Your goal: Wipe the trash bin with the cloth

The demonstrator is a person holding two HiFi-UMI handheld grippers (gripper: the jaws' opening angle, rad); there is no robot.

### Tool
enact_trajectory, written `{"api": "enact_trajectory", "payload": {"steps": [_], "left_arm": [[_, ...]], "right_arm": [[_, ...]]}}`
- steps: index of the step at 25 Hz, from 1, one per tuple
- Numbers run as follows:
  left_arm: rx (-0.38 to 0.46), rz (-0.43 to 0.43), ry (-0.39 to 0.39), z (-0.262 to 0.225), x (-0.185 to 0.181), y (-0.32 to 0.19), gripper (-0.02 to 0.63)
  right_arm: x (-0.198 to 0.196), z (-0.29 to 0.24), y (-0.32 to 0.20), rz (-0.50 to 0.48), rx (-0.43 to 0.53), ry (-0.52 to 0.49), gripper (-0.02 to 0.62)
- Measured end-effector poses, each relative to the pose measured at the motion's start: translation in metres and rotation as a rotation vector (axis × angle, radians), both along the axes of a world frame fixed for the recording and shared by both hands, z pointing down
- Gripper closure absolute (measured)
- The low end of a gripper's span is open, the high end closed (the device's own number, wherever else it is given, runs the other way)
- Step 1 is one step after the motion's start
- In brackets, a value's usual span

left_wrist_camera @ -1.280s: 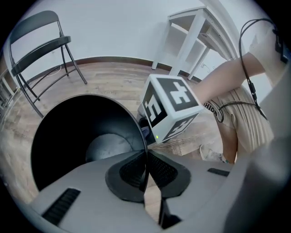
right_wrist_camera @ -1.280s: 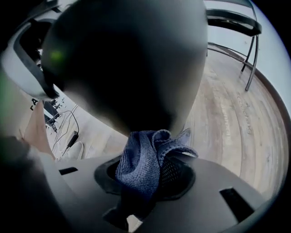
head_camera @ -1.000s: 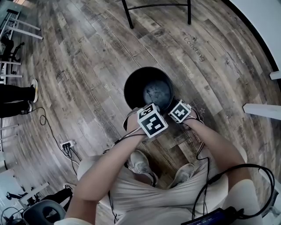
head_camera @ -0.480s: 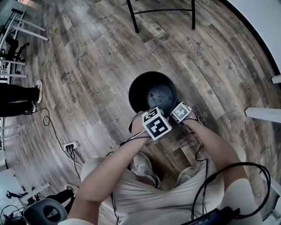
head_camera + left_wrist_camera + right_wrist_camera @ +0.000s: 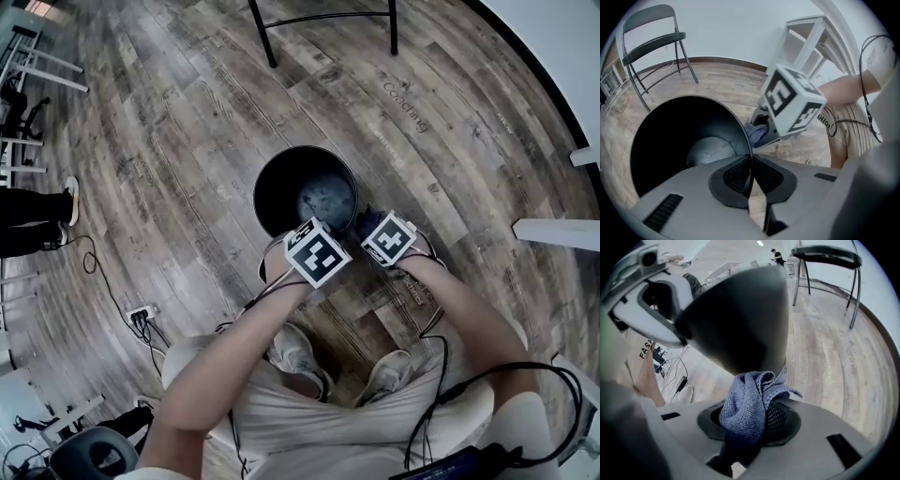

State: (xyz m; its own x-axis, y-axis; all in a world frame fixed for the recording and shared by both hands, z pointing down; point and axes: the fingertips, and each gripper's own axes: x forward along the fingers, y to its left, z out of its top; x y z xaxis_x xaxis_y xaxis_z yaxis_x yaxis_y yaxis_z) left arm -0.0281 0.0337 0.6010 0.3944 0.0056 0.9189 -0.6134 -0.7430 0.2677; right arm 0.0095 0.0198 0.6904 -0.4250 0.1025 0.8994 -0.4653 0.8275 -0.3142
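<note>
**Left gripper view: trash bin (image 5: pixel 689 140) rim between fingers**

L gripper (image 5: pixel 751 176) fingers pinch the rim, just easing open. R gripper (image 5: pixel 750 420) fingers clamp blue cloth (image 5: pixel 745 404) at the bin's outer wall. Bin stands on wood floor (image 5: pixel 187 141).

Chair (image 5: pixel 262 34) w/ seat beyond top edge

Reaches the bare left forearm (image 5: pixel 239 347) and right forearm (image 5: pixel 469 319) forward and down, bringing the two sets of tongs close side by side. Nips the trash bin's thin rim (image 5: pixel 740 129) between the pads of the left tongs (image 5: pixel 751 164) while easing them open. Pinches a bunched blue cloth (image 5: pixel 745 399) tight in the right tongs (image 5: pixel 752 427).
</note>
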Motion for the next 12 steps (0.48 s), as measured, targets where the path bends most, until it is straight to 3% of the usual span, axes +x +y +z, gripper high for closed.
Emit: {"api": "enact_trajectory", "payload": {"steps": [3, 7, 12], "left_arm": [[-0.010, -0.079, 0.007, -0.001, 0.005, -0.009, 0.578], [-0.003, -0.132, 0.021, -0.004, 0.005, -0.016, 0.575], [0.018, -0.046, 0.012, -0.006, 0.009, -0.004, 0.545]], "right_arm": [[0.002, -0.043, -0.002, -0.070, 0.103, -0.012, 0.486], [-0.002, -0.077, 0.001, -0.080, 0.113, -0.062, 0.485], [-0.013, -0.104, 0.000, -0.071, 0.147, -0.110, 0.486]]}}
